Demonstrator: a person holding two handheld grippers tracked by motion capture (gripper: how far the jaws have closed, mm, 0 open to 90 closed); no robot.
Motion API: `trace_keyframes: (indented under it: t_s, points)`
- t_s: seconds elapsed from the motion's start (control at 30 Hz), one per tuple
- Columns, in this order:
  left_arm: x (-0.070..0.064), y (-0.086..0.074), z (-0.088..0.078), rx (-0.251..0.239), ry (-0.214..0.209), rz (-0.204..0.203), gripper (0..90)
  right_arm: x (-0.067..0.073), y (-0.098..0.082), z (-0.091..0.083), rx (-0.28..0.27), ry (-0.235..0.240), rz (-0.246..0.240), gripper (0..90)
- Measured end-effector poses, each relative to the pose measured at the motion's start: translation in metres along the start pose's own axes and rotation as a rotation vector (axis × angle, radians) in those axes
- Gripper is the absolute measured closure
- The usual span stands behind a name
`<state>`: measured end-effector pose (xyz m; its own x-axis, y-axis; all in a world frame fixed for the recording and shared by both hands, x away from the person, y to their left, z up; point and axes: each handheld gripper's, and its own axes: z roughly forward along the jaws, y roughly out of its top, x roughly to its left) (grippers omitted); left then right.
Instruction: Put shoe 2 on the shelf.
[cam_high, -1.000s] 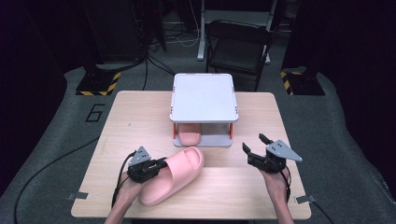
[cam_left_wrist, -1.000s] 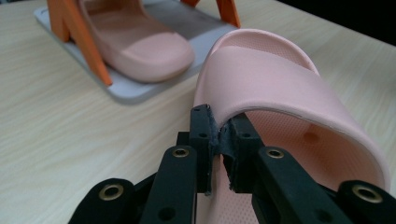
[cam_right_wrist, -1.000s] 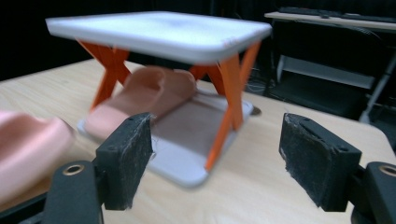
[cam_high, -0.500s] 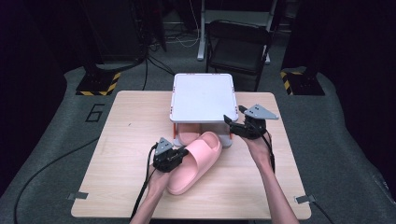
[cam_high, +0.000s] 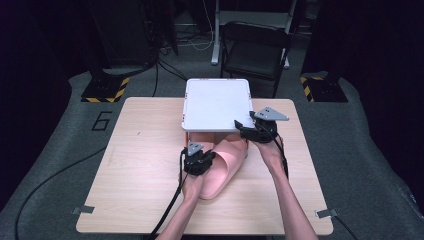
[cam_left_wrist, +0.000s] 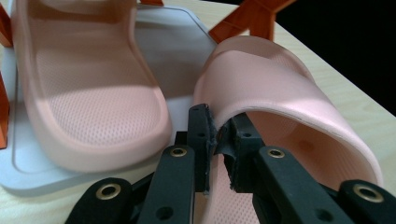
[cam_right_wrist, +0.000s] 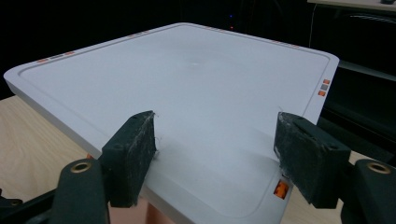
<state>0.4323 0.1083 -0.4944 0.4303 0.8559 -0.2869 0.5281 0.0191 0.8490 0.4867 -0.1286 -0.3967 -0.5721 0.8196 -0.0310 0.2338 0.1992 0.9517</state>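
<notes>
A pink slide sandal (cam_high: 223, 165) is gripped at the edge of its strap by the closed fingers of the left gripper (cam_high: 198, 161), near the middle of the bench (cam_high: 140, 165); its toe is set on the lower shelf of the white two-tier rack (cam_high: 217, 102), just beside a second pink sandal (cam_left_wrist: 88, 88). The right gripper (cam_high: 250, 131) is held with fingers apart over the rack's top shelf, at its near right corner, with nothing gripped.
</notes>
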Motion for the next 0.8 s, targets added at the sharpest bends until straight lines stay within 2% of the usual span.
trace_keyframes:
  t_s: [0.07, 0.13, 0.2, 0.27, 0.33, 0.4, 0.47, 0.53, 0.57, 0.6, 0.67, 0.8]
  points:
    - [-0.001, 0.001, 0.006, -0.015, 0.015, -0.023, 81.3, -0.002, 0.000, 0.000, -0.002, 0.005, 0.005, 28.9]
    - [-0.001, 0.001, 0.010, -0.012, 0.015, -0.028, 80.6, -0.003, -0.001, -0.001, 0.001, 0.003, 0.005, 28.9]
    - [-0.001, 0.002, 0.012, -0.011, 0.006, -0.007, 79.1, -0.004, 0.000, -0.002, 0.007, -0.002, -0.004, 28.9]
    - [0.000, 0.003, 0.011, -0.008, -0.032, 0.012, 74.9, -0.004, 0.000, -0.002, 0.005, -0.004, -0.017, 28.9]
    - [0.000, 0.004, 0.010, -0.030, -0.022, 0.059, 65.7, -0.003, 0.000, -0.002, 0.003, -0.010, -0.021, 28.9]
    - [0.000, 0.005, 0.011, -0.040, -0.045, 0.090, 61.4, -0.003, 0.001, -0.002, 0.004, -0.010, -0.033, 29.0]
    - [0.000, 0.005, 0.012, -0.040, -0.058, 0.096, 61.2, -0.002, 0.001, -0.003, 0.009, -0.017, -0.033, 29.0]
    - [0.000, 0.005, 0.013, -0.045, -0.062, 0.119, 65.2, -0.001, 0.001, -0.003, 0.014, -0.018, -0.029, 29.0]
    - [-0.001, 0.005, 0.013, -0.050, -0.064, 0.116, 68.5, -0.001, 0.001, -0.003, 0.010, -0.019, -0.029, 29.0]
    - [-0.002, 0.005, 0.013, -0.048, -0.046, 0.117, 71.2, -0.001, 0.001, -0.003, 0.010, -0.019, -0.030, 29.0]
    - [-0.002, 0.006, 0.014, -0.068, -0.009, 0.070, 74.1, -0.001, 0.001, -0.002, 0.008, -0.023, -0.042, 29.1]
    - [-0.001, 0.008, 0.017, -0.098, 0.034, -0.013, 76.0, -0.001, 0.002, -0.002, 0.006, -0.024, -0.049, 29.3]
